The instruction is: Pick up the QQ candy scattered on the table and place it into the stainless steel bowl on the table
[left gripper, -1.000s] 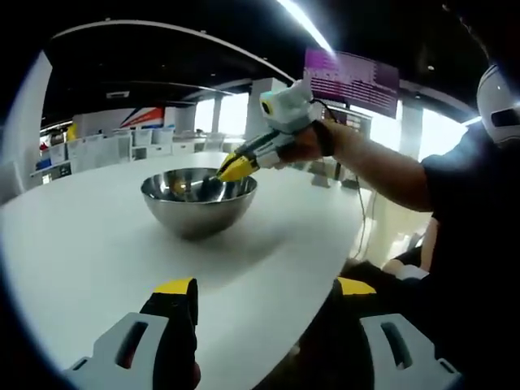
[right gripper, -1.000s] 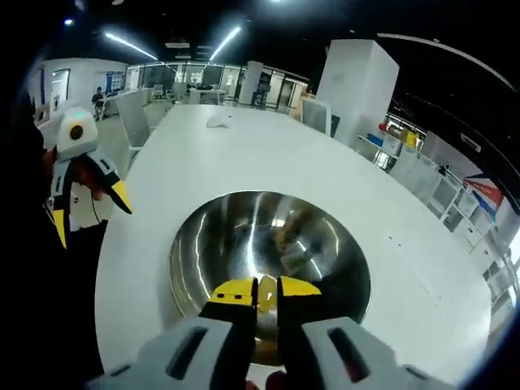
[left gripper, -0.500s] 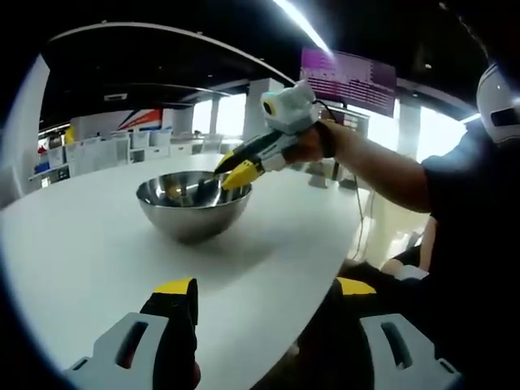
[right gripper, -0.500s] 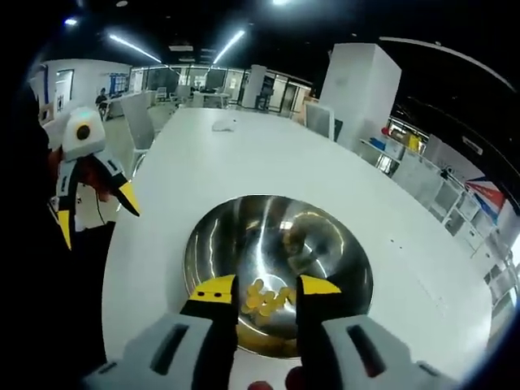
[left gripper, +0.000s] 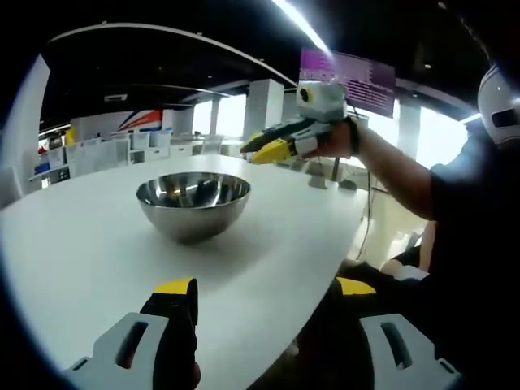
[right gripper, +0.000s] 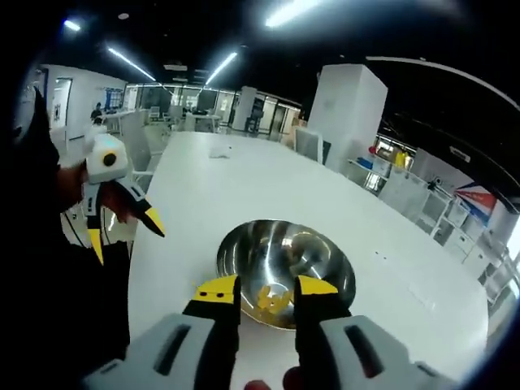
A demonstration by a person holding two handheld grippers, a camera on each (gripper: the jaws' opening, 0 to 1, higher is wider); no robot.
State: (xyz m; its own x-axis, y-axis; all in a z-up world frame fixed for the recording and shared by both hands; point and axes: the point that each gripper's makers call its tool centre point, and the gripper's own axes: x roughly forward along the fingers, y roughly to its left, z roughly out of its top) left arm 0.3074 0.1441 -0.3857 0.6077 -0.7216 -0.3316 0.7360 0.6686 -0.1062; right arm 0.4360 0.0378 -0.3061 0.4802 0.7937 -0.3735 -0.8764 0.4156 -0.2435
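In the right gripper view the left gripper (right gripper: 126, 231) is hanging at the left off the table's edge, its yellow-tipped jaws spread with nothing between them. To its right the stainless steel bowl (right gripper: 313, 252) is sitting on the white table (right gripper: 244, 179), with the yellow QQ candy (right gripper: 275, 298) lying heaped in its bottom. The right gripper (right gripper: 266, 286) is hovering over the bowl's near rim, jaws parted and empty. In the left gripper view it is floating above and right of the bowl.
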